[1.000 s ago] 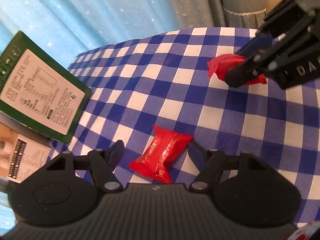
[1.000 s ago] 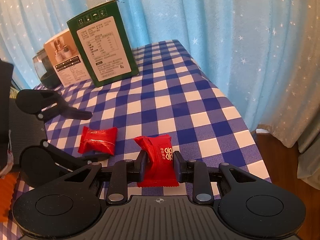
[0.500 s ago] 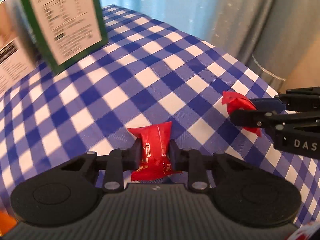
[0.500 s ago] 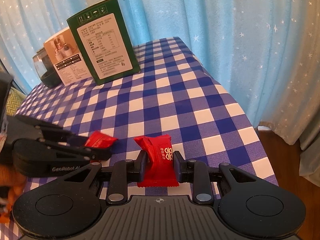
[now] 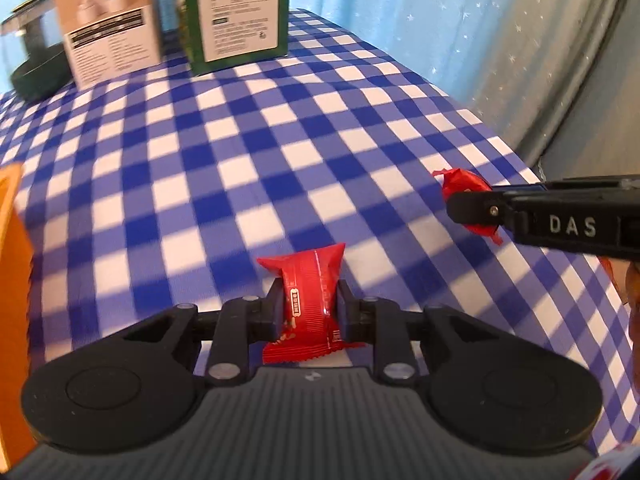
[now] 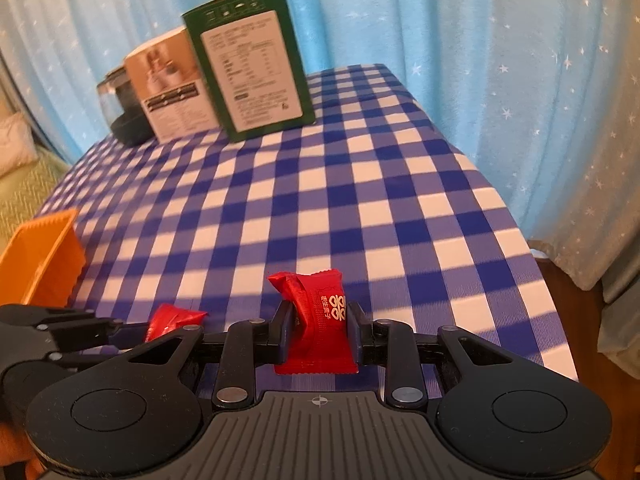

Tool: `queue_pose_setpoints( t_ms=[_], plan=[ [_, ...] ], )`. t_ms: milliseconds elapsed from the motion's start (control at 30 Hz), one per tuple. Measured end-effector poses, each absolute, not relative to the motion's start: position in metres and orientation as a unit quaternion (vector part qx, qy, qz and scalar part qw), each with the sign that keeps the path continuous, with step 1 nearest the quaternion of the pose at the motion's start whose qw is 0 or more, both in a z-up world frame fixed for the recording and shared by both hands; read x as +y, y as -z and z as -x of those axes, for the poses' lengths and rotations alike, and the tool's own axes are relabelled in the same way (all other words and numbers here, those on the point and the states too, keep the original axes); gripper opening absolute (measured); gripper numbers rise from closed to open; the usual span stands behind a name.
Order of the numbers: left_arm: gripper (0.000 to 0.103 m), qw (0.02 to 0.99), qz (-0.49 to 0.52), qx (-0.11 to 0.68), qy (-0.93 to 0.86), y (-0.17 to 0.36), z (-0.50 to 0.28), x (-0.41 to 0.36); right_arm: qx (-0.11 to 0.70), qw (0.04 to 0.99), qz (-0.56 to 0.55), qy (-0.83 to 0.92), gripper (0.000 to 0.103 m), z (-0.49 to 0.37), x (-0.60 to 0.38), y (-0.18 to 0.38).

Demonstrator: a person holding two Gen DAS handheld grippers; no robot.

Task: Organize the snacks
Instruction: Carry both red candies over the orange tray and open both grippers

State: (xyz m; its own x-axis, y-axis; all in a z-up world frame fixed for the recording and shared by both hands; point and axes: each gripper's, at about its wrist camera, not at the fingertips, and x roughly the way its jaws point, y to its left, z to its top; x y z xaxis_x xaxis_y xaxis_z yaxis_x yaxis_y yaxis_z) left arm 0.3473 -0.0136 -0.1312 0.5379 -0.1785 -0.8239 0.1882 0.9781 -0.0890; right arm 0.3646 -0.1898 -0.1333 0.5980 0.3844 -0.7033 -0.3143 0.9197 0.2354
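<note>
My left gripper point(image 5: 307, 304) is shut on a red snack packet point(image 5: 308, 292) and holds it above the blue checked tablecloth point(image 5: 240, 152). My right gripper point(image 6: 319, 326) is shut on a second red snack packet point(image 6: 320, 312), also lifted. In the left wrist view the right gripper's black finger point(image 5: 500, 210) crosses in from the right with its red packet point(image 5: 464, 188). In the right wrist view the left gripper's fingers point(image 6: 80, 328) sit at lower left with their red packet point(image 6: 172, 318). An orange bin point(image 6: 44, 256) stands at the left table edge.
A green box point(image 6: 252, 80), a beige box point(image 6: 168, 92) and a dark round container point(image 6: 124, 112) stand at the far end of the table. Blue starred curtains hang behind. The table's right edge point(image 6: 520, 216) drops to a wooden floor.
My left gripper closed on its red packet, lifted it and swung to face the boxes. My right gripper, still shut on its packet, rose and the orange bin came into view.
</note>
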Motion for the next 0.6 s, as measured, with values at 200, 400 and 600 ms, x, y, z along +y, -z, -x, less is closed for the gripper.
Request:
queue_pose_setpoints(
  t_ms=[200, 400, 600],
  plan=[
    [0.022, 0.886, 0.000, 0.455, 0.091, 0.120, -0.292, -0.013, 0.412, 0.889, -0.039, -0.195, 0.029, -0.319, -0.187, 0.128],
    [0.022, 0.894, 0.010, 0.442, 0.073, 0.099, -0.240, -0.003, 0.393, 0.897, -0.031, -0.199, 0.029, -0.259, -0.175, 0.124],
    [0.022, 0.900, 0.016, 0.432, 0.056, 0.081, -0.193, 0.010, 0.384, 0.900, -0.051, -0.198, 0.029, -0.206, -0.166, 0.122]
  ],
)
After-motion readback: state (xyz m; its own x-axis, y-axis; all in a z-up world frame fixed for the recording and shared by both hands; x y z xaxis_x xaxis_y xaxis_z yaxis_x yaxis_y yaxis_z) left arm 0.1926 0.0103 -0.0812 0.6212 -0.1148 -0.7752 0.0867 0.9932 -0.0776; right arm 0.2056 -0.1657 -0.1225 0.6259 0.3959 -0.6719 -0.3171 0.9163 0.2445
